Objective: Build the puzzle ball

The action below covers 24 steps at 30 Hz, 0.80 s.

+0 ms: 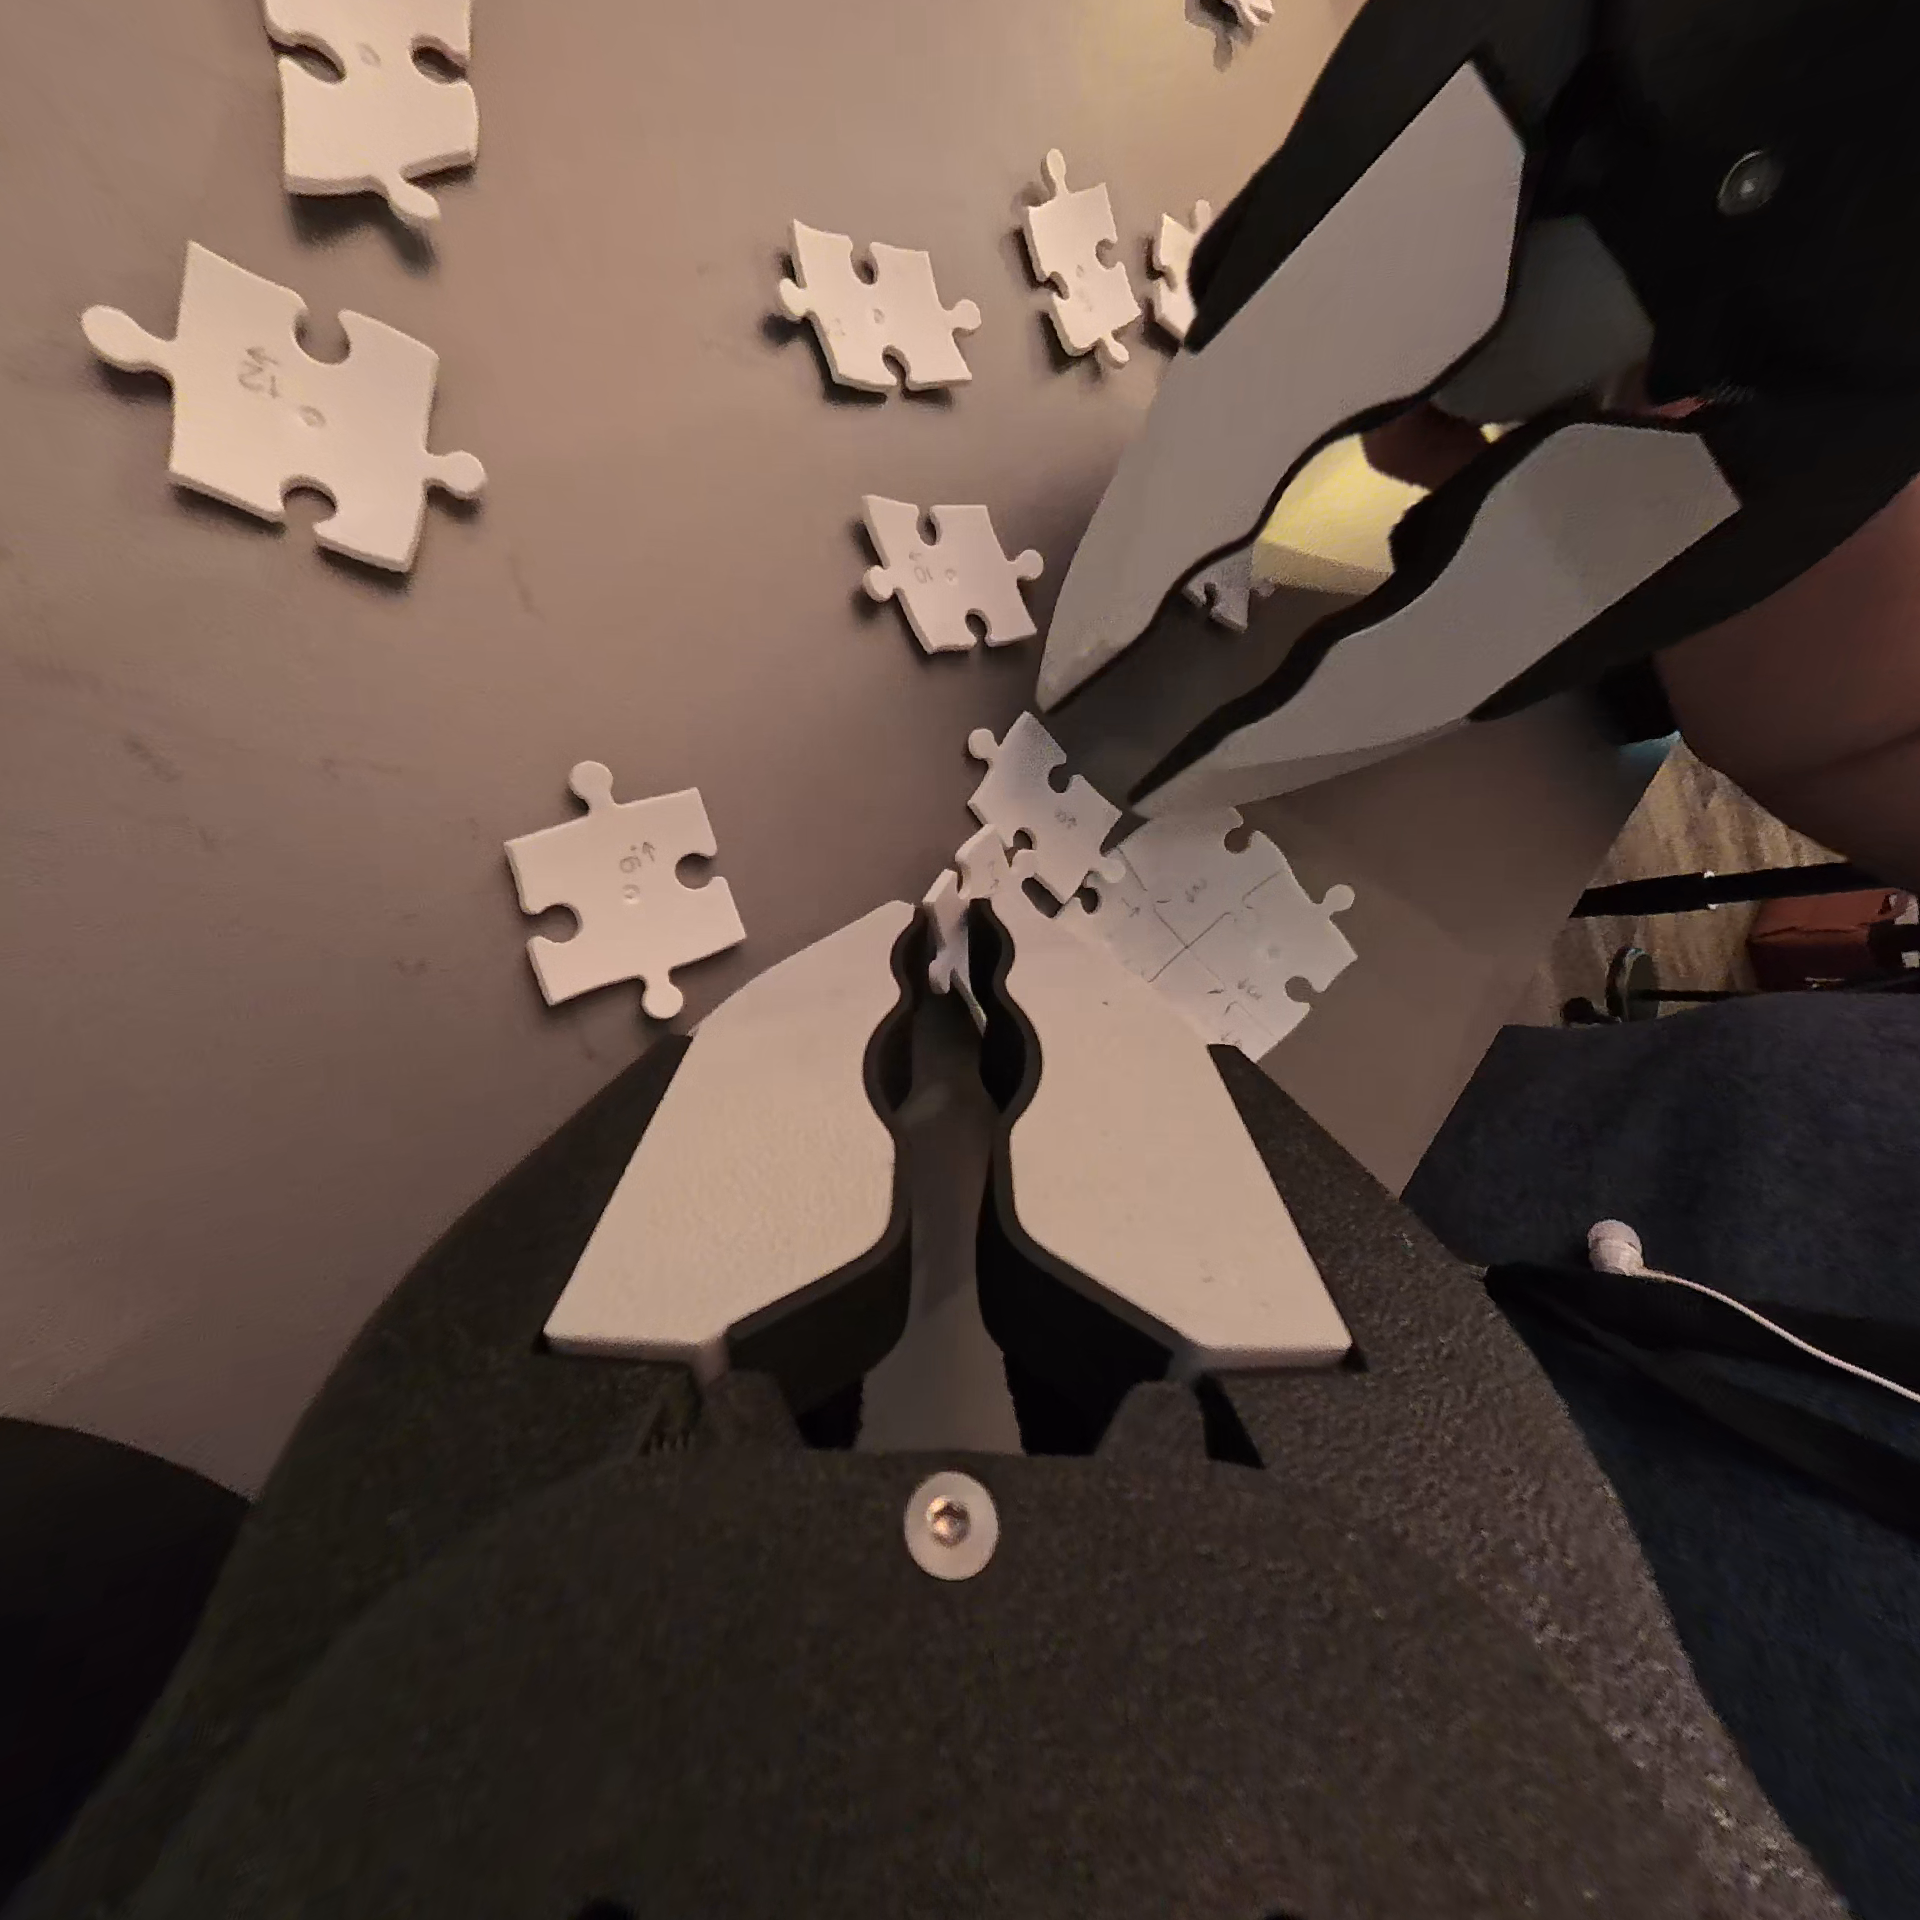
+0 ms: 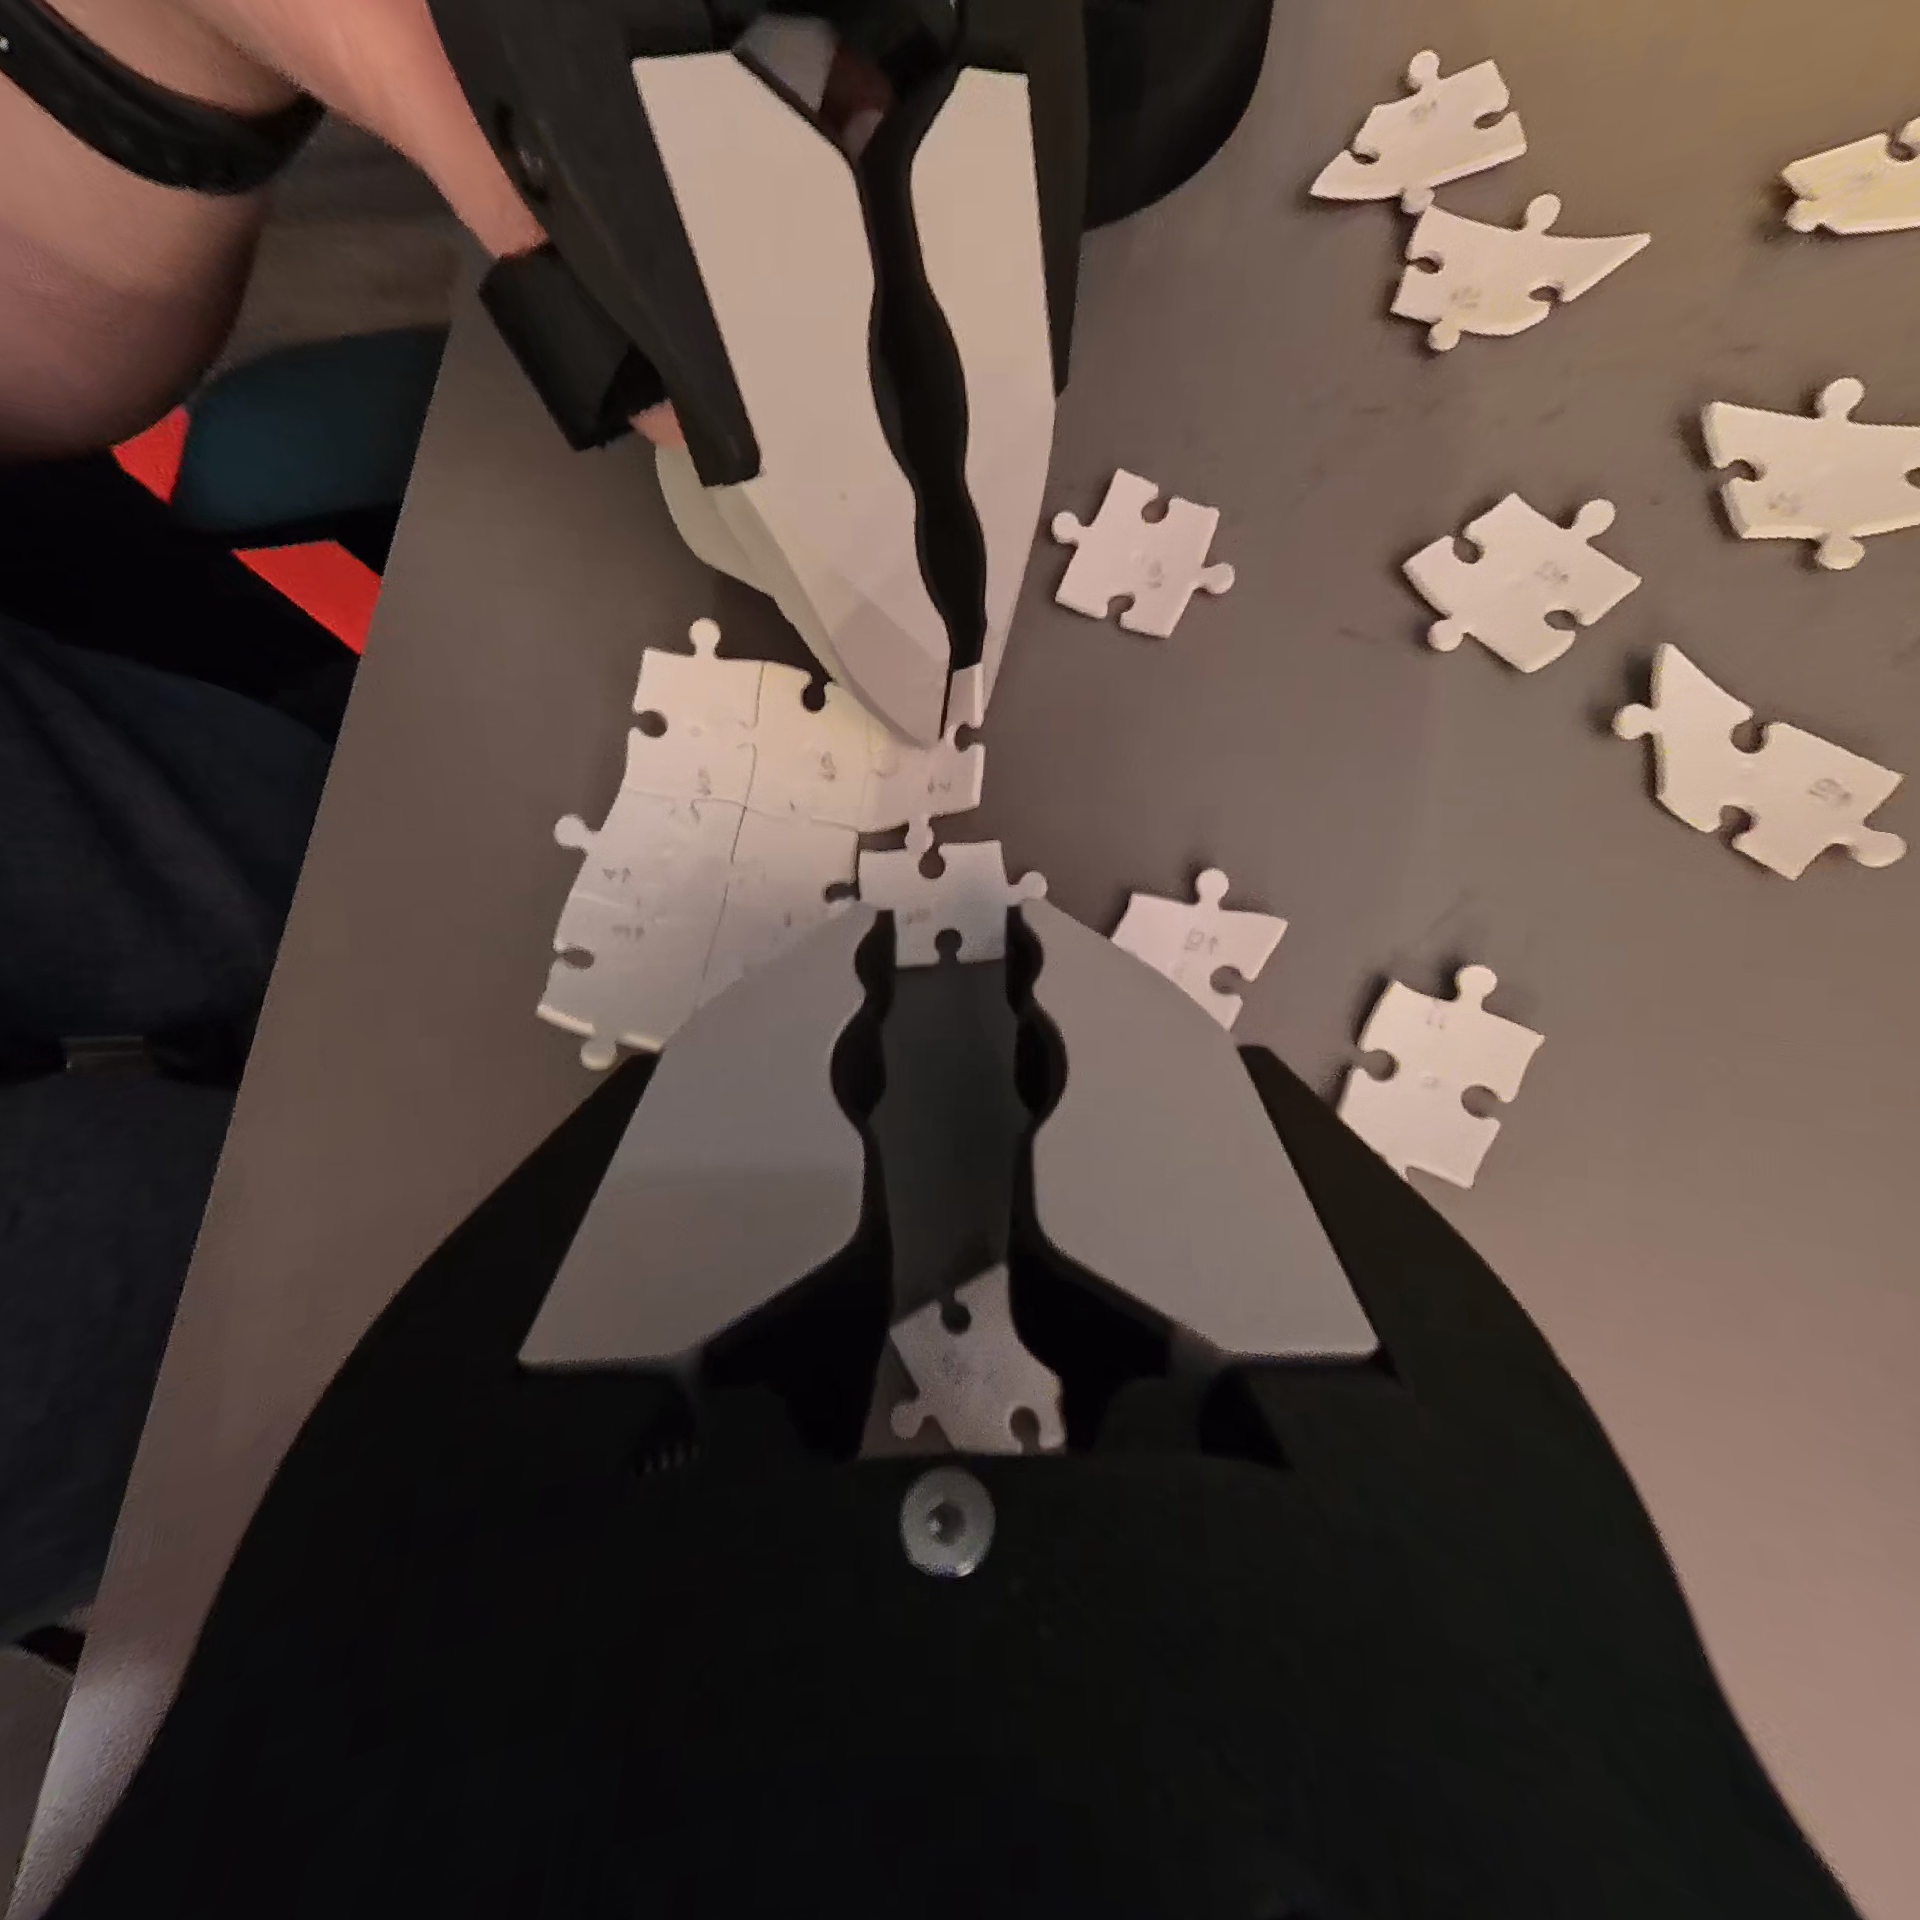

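Dim, warm light falls over a plain grey-brown surface [image 2: 1299, 416], matte and a little scuffed, with a person seated at its edge in dark clothing; past that edge there is a patch of carpeted floor and something red, too blurred to name.

Near that edge lies the joined section [image 2: 707, 862] of the puzzle ball, several white pieces already locked into a slightly curved sheet. That is all that is built so far, by my reckoning a small share of the whole. Scattered away from the joined section, on the side far from the person, a good number of loose pieces [image 2: 1522, 592] lie flat and apart from one another, none of them fitted yet.

The left tool [image 1: 951, 930] is pinched together on the end piece [image 2: 951, 774] at the corner of the joined section, steadying it. The right tool [image 2: 948, 940] grips a single piece [image 2: 940, 904] between its tips, jaws clamped on its two sides, and holds it right against that same corner, tabs almost meeting the sockets but with a thin gap showing. I would say this piece is in the middle of being seated, not yet home.

Most of the work is ahead: the loose pieces must go on, and the sheet must close into a ball.
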Motion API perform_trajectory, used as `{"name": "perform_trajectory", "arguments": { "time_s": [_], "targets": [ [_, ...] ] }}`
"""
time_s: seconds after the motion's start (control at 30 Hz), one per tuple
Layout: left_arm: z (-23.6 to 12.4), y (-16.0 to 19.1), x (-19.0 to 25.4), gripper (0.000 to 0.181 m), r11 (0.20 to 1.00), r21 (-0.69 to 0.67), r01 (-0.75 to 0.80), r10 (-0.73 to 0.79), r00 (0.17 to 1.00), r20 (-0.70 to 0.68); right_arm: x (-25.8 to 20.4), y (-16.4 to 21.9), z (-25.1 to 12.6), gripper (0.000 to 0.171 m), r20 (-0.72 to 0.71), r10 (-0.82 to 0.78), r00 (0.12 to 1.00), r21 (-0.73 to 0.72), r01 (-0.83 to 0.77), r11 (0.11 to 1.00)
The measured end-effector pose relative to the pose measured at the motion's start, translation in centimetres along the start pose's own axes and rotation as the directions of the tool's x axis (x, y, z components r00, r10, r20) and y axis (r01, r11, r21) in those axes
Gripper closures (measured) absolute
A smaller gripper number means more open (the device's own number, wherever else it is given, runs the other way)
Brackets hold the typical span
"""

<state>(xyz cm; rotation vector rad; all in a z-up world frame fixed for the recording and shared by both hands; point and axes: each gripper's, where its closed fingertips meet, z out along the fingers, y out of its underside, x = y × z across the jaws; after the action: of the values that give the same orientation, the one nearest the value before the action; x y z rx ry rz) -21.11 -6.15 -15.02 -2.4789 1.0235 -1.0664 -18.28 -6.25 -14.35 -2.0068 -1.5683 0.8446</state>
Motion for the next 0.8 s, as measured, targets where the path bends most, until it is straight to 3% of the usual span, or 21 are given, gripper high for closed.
{"name": "perform_trajectory", "arguments": {
  "time_s": [0.27, 0.57, 0.8],
  "targets": [
    [0.0, 0.1, -0.1, 0.175, 0.995, -0.034, 0.095, -0.096, 0.995, -0.017, 0.0, -0.1, 0.8, 0.153, -0.018, -0.068, 0.997, -0.038, 0.068, 0.997],
    [0.1, 0.1, 0.0, 0.175, 0.994, -0.029, 0.103, -0.104, 0.995, -0.014, 0.3, 0.1, 0.1, 0.136, 0.017, 0.061, 0.998, -0.016, -0.06, 0.998],
    [0.0, 0.2, 0.0, 0.175, 0.995, -0.034, 0.092, -0.092, 0.996, -0.01, 0.5, 0.9, 0.1, 0.137, -0.045, -0.119, 0.992, -0.072, 0.115, 0.991]
  ]
}}
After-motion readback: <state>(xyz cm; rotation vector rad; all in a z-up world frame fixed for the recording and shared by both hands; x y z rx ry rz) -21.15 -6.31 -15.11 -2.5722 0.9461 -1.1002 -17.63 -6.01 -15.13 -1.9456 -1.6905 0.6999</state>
